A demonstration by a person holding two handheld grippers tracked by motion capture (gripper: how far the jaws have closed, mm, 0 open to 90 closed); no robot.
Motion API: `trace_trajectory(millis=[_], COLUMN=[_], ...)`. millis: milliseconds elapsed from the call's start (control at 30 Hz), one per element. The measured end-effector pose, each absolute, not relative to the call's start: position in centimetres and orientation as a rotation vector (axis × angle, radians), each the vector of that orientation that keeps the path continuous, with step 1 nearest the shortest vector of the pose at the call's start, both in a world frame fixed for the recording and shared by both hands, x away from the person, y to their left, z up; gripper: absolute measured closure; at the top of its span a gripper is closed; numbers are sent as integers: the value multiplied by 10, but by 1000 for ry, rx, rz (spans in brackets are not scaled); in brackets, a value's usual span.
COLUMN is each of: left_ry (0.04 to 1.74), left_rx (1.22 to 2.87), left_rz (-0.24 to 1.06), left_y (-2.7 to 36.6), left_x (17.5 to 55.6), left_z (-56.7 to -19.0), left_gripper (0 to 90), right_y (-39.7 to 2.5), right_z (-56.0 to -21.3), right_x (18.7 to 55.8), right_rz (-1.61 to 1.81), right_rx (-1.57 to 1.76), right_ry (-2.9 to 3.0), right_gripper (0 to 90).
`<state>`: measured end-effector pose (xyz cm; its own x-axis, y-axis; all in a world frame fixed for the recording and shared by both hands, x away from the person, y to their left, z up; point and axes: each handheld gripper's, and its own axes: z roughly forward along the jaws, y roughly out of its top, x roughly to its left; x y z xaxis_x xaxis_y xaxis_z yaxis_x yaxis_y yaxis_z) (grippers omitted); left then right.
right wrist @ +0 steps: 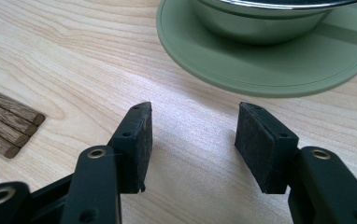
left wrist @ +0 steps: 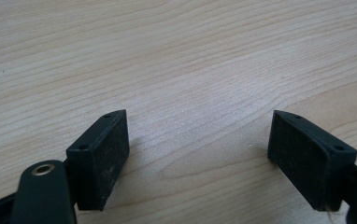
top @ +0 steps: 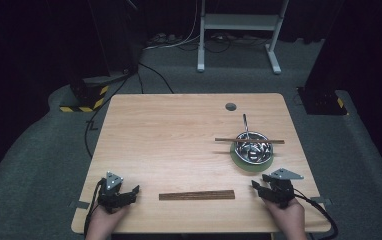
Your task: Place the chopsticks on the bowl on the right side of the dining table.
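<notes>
Wooden table (top: 179,135), grey carpet (top: 44,150), seemingly dark room.

Black two-jaw tongs (top: 125,193) (top: 266,186) with brass rivets, grey triangular top plates, trailing black cables.

The table (top: 179,130) occupied the centre of the high view. A bundle of sticks (top: 197,195) lay near its lower edge, between the left gripper (top: 129,192) at lower left and the right gripper (top: 259,186) at lower right. A bowl (top: 252,146) sat on a mat (top: 239,161) right of centre, just above the right gripper. One stick (top: 249,141) lay across the bowl's rim.
</notes>
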<state>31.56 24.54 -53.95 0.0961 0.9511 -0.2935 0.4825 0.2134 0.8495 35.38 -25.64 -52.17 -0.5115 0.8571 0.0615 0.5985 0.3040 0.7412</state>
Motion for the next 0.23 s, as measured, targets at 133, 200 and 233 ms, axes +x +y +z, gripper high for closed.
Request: trace_trajectory(millis=[133,200,233], left_ry=[1532,1533,1532], left_rx=[1408,1405,1407], left_rz=[618,620,619], left_y=[245,245,245], left_x=[316,316,316], left_z=[-540,-540,-540], left_gripper=[204,204,204], right_y=[-255,-256,-256], right_z=[-522,-522,-522], right_x=[353,353,353], right_rz=[1041,1036,1035], right_rx=[1315,1311,1311], right_ry=[2223,2229,2229], right_gripper=[460,460,459])
